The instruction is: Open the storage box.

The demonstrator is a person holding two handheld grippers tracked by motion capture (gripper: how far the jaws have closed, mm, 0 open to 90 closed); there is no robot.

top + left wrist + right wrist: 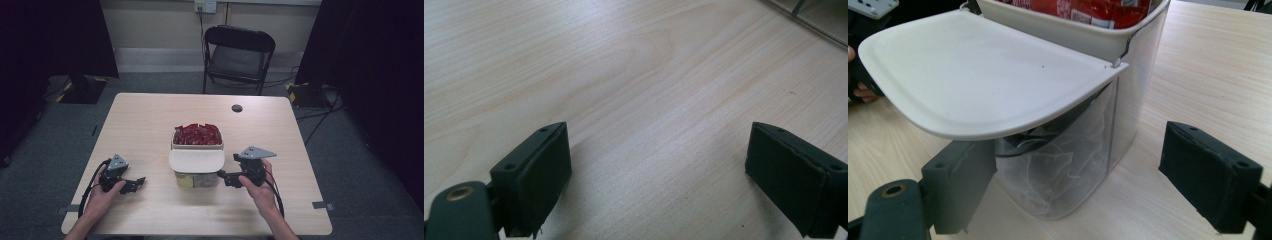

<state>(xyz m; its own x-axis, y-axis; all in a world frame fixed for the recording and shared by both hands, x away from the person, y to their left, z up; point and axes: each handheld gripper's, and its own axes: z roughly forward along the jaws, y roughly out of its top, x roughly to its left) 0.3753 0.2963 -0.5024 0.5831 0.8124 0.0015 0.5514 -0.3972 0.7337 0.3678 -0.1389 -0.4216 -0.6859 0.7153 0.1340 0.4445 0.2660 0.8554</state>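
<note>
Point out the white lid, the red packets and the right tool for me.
white lid (196, 160), high view, middle of its top.
red packets (197, 134), high view, middle of the pile.
right tool (1098, 192), right gripper view, between its tips.

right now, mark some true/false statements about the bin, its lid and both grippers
1. The bin holds red packets at the top. True.
2. The lid is shut over the packets. False: it is flipped open toward the person, leaving the packets uncovered.
3. The left gripper grips the lid. False: its jaws stand open over bare table, apart from the bin.
4. The right gripper is beside the bin with open jaws. True.
5. A chair stands beyond the table's far edge. True.
6. The bin's lower wall is solid black. False: it is clear, with crumpled wrappers showing through.
</note>
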